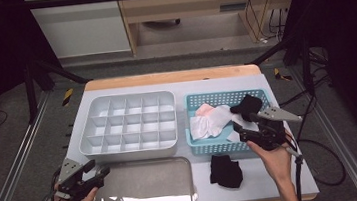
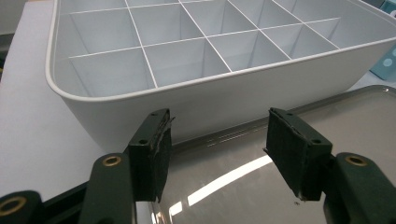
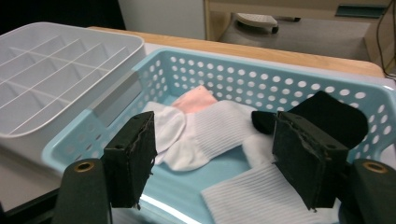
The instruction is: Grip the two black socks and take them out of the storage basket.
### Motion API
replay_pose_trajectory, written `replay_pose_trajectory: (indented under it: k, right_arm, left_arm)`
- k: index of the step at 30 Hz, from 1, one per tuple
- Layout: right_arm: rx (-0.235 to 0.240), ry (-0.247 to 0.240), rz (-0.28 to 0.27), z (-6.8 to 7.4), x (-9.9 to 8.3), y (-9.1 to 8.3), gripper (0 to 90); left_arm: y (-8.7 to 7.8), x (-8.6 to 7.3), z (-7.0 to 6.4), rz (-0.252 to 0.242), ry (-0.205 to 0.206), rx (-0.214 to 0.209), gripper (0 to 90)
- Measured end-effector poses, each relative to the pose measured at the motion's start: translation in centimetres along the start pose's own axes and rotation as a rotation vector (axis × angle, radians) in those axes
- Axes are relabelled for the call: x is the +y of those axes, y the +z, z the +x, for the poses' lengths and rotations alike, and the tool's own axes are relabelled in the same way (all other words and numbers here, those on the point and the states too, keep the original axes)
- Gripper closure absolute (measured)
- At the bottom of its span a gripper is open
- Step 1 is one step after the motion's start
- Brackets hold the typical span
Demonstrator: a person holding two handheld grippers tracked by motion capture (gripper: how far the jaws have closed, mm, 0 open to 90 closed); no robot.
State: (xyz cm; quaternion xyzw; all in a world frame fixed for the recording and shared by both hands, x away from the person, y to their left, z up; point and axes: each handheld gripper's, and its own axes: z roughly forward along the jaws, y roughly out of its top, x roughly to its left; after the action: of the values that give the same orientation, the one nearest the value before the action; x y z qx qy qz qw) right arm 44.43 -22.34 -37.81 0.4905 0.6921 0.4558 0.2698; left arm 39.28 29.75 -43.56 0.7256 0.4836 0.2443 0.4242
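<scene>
A white divided organizer tray sits mid-table, its cells bare. To its right a light blue perforated basket holds white socks, one with a pink heel, and a black sock. Another black sock lies on the table in front of the basket. My right gripper is open over the basket's near right corner, nothing between its jaws. My left gripper is open above the shiny tray's left end.
A shiny metal tray lies at the front edge, just in front of the organizer. The table's wooden far edge runs behind both containers. Cables trail off the right side.
</scene>
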Motion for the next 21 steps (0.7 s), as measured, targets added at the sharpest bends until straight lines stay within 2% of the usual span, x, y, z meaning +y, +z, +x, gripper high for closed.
replay_pose_trajectory:
  k: [5,12,21]
  right_arm:
    - [-0.029,0.019,0.0,-0.9,1.2,1.0,26.2]
    - [-0.042,0.025,0.023,-1.9,2.0,2.4,23.2]
    - [-0.083,0.055,0.03,-3.5,2.9,4.3,22.7]
  left_arm:
    - [0.1,0.0,0.0,0.003,-0.002,-0.001,39.6]
    - [0.1,0.0,0.0,0.001,-0.003,-0.004,39.5]
    - [0.1,0.0,0.1,0.003,-0.003,-0.005,39.6]
